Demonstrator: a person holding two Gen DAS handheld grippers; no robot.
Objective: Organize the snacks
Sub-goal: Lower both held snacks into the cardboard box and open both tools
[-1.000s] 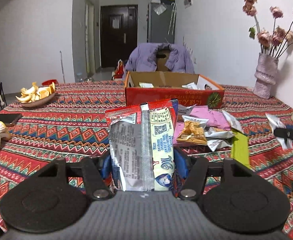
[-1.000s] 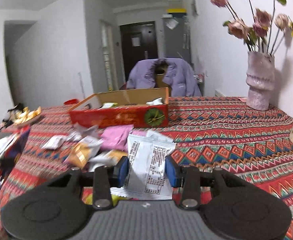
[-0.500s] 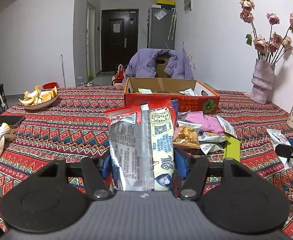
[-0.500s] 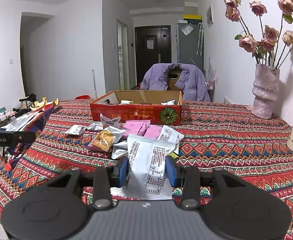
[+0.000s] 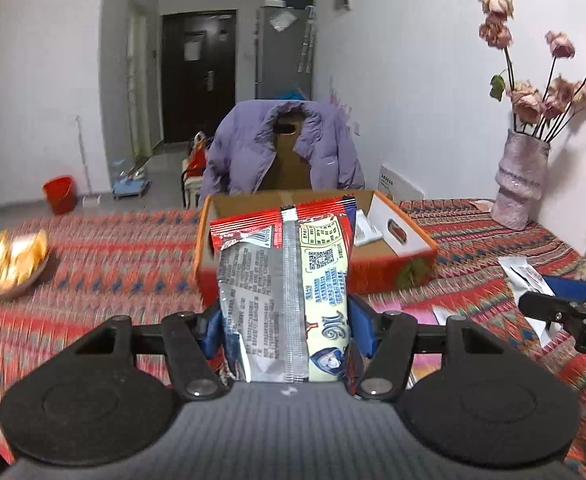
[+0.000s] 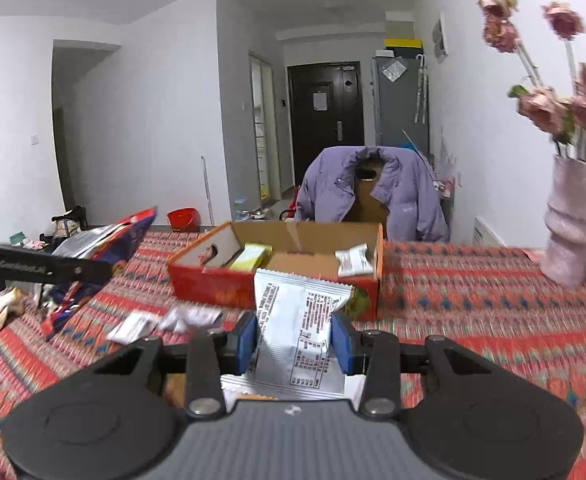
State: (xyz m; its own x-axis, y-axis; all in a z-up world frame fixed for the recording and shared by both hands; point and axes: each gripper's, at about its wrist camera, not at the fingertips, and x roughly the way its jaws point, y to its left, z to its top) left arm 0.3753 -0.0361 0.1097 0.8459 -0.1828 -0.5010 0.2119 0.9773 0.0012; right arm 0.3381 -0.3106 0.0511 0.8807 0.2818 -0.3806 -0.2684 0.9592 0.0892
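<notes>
One cardboard box (image 6: 293, 258) with red printed sides sat on the far middle of the zigzag-patterned tablecloth (image 6: 473, 300), and it already had a yellow-green pack (image 6: 252, 257) and a small white packet (image 6: 353, 261) lying inside. The left gripper (image 5: 285, 330) was clamped on a big crinkly red-and-silver snack bag (image 5: 283, 280), held upright right in front of the box. The right gripper (image 6: 293, 338) was pinching a white foil packet (image 6: 295, 320) with black print, also just short of the box's near wall. Only the right view showed inside the box, plus a few loose wrappers (image 6: 165, 322) on the cloth to the left. Only the left view caught the bowl of yellow peels (image 5: 11, 264), pretty blurry, far left. Both showed the lumpy pink vase (image 5: 523, 184) with dried roses on the right.
</notes>
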